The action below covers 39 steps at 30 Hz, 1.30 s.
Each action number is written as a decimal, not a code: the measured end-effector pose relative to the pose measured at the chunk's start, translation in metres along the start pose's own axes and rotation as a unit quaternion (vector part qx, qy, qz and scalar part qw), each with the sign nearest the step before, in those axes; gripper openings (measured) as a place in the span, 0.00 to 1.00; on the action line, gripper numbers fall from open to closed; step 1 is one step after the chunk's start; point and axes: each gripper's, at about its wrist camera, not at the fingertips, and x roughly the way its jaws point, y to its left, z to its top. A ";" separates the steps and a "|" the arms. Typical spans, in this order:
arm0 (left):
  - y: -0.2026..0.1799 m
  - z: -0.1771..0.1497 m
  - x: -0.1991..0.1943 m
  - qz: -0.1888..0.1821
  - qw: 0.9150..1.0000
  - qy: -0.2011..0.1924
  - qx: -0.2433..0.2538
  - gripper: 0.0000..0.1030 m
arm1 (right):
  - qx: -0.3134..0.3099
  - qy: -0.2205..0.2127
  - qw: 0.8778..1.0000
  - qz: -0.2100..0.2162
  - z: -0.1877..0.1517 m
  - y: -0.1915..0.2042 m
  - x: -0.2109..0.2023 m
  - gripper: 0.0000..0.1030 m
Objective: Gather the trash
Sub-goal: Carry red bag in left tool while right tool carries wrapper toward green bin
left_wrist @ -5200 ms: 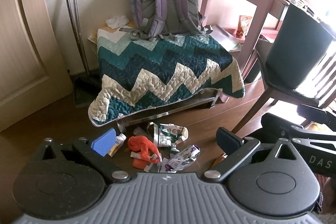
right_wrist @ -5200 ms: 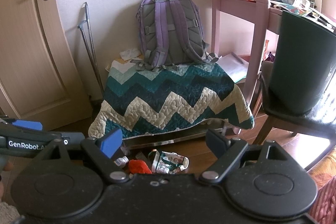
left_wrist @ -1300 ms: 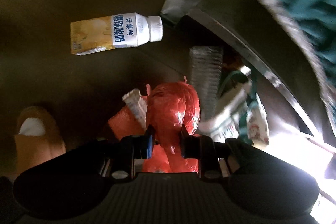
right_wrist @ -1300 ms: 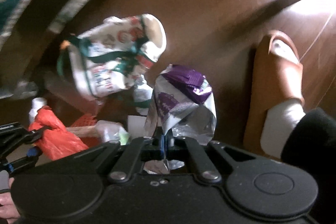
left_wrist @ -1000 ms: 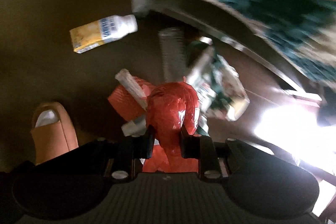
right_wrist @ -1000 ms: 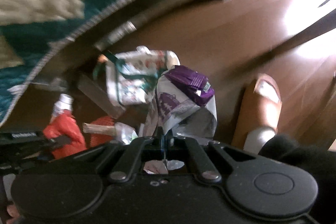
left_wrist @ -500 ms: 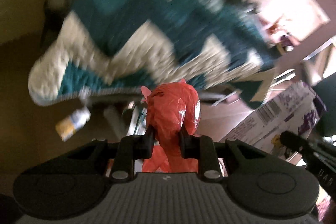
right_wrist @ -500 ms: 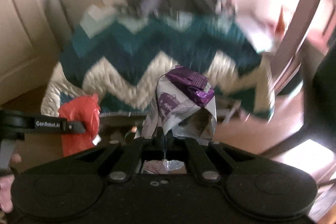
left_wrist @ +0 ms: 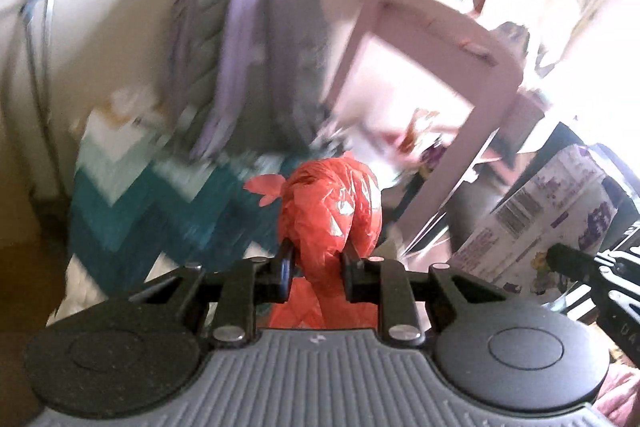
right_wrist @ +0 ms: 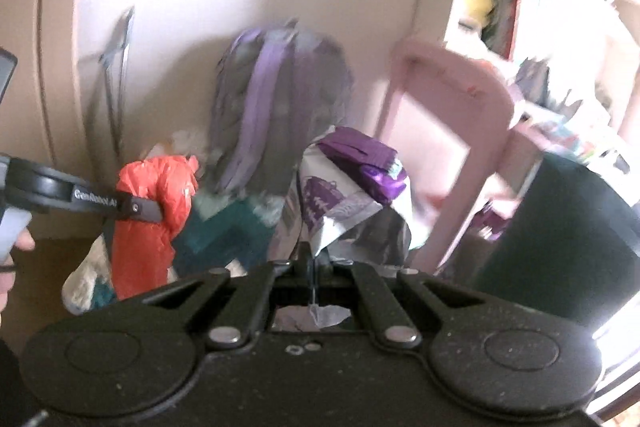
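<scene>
My left gripper [left_wrist: 316, 263] is shut on a crumpled red plastic bag [left_wrist: 332, 207] and holds it up in the air. The bag also shows at the left of the right wrist view [right_wrist: 150, 219]. My right gripper [right_wrist: 312, 259] is shut on a purple and silver snack wrapper [right_wrist: 348, 187], also held up. The wrapper shows at the right of the left wrist view [left_wrist: 540, 219]. A dark bin [right_wrist: 560, 243] stands at the right. The views are blurred by motion.
A grey and purple backpack [left_wrist: 248, 59] leans on the wall above a teal zigzag quilt [left_wrist: 132, 207]. A pink desk [left_wrist: 440, 47] stands to the right, with shelves behind it. A door [right_wrist: 36, 47] is at the left.
Both grippers have risen from the floor with their trash still held. The views have swung up from the floor litter to the wall, backpack and desk.
</scene>
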 end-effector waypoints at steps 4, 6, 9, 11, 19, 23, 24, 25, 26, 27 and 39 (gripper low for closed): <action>-0.050 0.037 -0.012 -0.023 0.999 -0.032 0.038 0.22 | -0.001 -0.029 0.999 -0.024 0.018 -0.035 -0.023 0.00; -0.078 0.053 -0.018 -0.029 0.996 -0.050 0.061 0.22 | -0.004 -0.044 0.998 -0.039 0.026 -0.052 -0.035 0.00; -0.118 0.079 -0.023 -0.050 0.993 -0.068 0.081 0.22 | -0.004 -0.067 0.996 -0.065 0.042 -0.081 -0.047 0.00; -0.147 0.098 -0.023 -0.066 0.990 -0.081 0.095 0.22 | -0.002 -0.081 0.993 -0.085 0.051 -0.102 -0.051 0.00; -0.256 0.150 -0.015 -0.124 0.976 -0.119 0.132 0.22 | 0.022 -0.111 0.978 -0.175 0.067 -0.189 -0.065 0.00; -0.304 0.166 0.004 -0.141 0.972 -0.123 0.142 0.22 | 0.034 -0.109 0.972 -0.206 0.063 -0.231 -0.063 0.00; -0.316 0.170 0.011 -0.146 0.972 -0.122 0.140 0.22 | 0.038 -0.105 0.971 -0.211 0.060 -0.241 -0.061 0.00; -0.325 0.172 0.019 -0.152 0.971 -0.120 0.139 0.22 | 0.042 -0.102 0.970 -0.216 0.056 -0.247 -0.059 0.00; -0.334 0.172 0.025 -0.158 0.970 -0.119 0.139 0.22 | 0.045 -0.097 0.971 -0.216 0.052 -0.255 -0.056 0.00; -0.344 0.172 0.030 -0.161 0.970 -0.118 0.138 0.22 | 0.048 -0.092 0.971 -0.215 0.049 -0.262 -0.050 0.00; -0.417 0.151 0.124 -0.156 0.973 -0.059 0.161 0.22 | 0.075 -0.005 0.982 -0.175 -0.003 -0.300 0.004 0.00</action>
